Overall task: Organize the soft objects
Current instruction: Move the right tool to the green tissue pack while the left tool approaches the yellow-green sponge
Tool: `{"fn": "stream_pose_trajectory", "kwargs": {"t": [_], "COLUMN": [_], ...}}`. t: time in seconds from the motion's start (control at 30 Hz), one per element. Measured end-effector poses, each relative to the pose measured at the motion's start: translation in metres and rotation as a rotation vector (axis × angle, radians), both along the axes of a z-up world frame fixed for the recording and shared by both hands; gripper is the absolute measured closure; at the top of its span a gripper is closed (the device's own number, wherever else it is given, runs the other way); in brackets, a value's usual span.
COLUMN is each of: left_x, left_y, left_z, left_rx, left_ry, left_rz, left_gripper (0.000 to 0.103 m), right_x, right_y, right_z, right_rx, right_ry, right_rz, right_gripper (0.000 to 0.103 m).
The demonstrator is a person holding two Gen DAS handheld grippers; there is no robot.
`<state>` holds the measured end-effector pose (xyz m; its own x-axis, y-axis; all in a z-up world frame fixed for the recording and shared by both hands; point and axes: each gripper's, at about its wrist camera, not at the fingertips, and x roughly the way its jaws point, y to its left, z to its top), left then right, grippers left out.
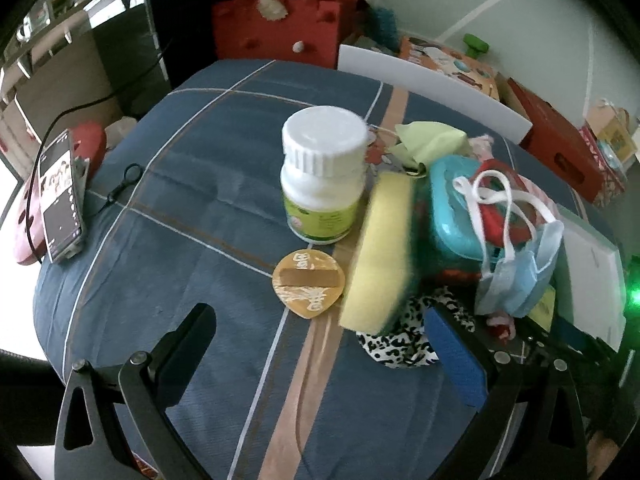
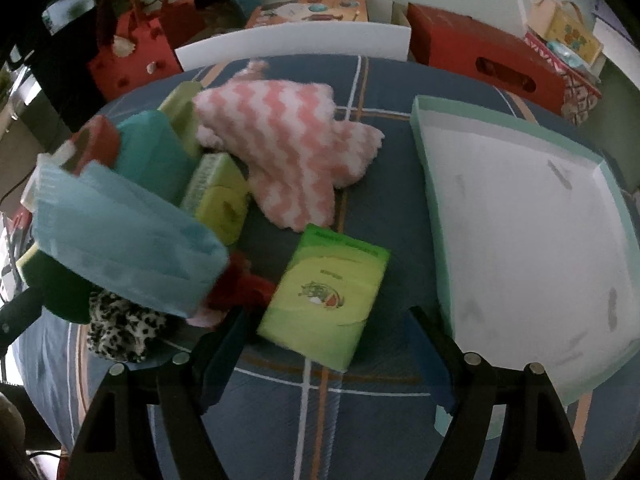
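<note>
In the left wrist view a yellow sponge (image 1: 380, 256) leans on a pile with a teal wipes pack (image 1: 452, 208), blue face masks (image 1: 516, 276), a green cloth (image 1: 428, 140) and a leopard scrunchie (image 1: 400, 340). My left gripper (image 1: 320, 352) is open and empty, its right finger by the scrunchie. In the right wrist view a pink-and-white towel (image 2: 292, 148), a blue mask (image 2: 124, 240), a green tissue pack (image 2: 324, 296), the scrunchie (image 2: 120, 332) and a red soft item (image 2: 240, 284) lie left of an empty pale green tray (image 2: 424, 152). My right gripper (image 2: 324, 344) is open around the tissue pack's near end.
A white-capped bottle (image 1: 324, 172) and an orange lid (image 1: 308, 284) stand on the blue checked cloth (image 1: 180, 200). A phone (image 1: 60, 200) rests at the left edge. Red bag (image 1: 280, 28) and boxes (image 2: 480, 56) line the back.
</note>
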<state>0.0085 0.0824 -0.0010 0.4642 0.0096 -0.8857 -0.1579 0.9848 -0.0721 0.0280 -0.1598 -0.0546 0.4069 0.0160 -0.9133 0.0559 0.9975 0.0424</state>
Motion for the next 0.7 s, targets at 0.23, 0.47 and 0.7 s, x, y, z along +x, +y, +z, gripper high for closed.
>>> {"fn": "stream_pose_trajectory", "kwargs": {"t": [0.23, 0.47, 0.7], "left_x": [0.002, 0.009, 0.017], "left_y": [0.0, -0.003, -0.003], "left_z": [-0.002, -0.004, -0.005], "left_rx": [0.005, 0.023, 0.045], "left_ry": [0.006, -0.006, -0.021], "left_rz": [0.0, 0.003, 0.018], "left_gripper": [0.0, 0.0, 0.0], "right_x": [-0.002, -0.003, 0.006], "right_y": [-0.007, -0.001, 0.002], "right_z": [0.001, 0.006, -0.003], "right_rx": [0.006, 0.011, -0.009], "right_ry": [-0.012, -0.012, -0.007], "right_rz": [-0.007, 0.003, 0.001], "right_gripper": [0.033, 0.044, 0.044]}}
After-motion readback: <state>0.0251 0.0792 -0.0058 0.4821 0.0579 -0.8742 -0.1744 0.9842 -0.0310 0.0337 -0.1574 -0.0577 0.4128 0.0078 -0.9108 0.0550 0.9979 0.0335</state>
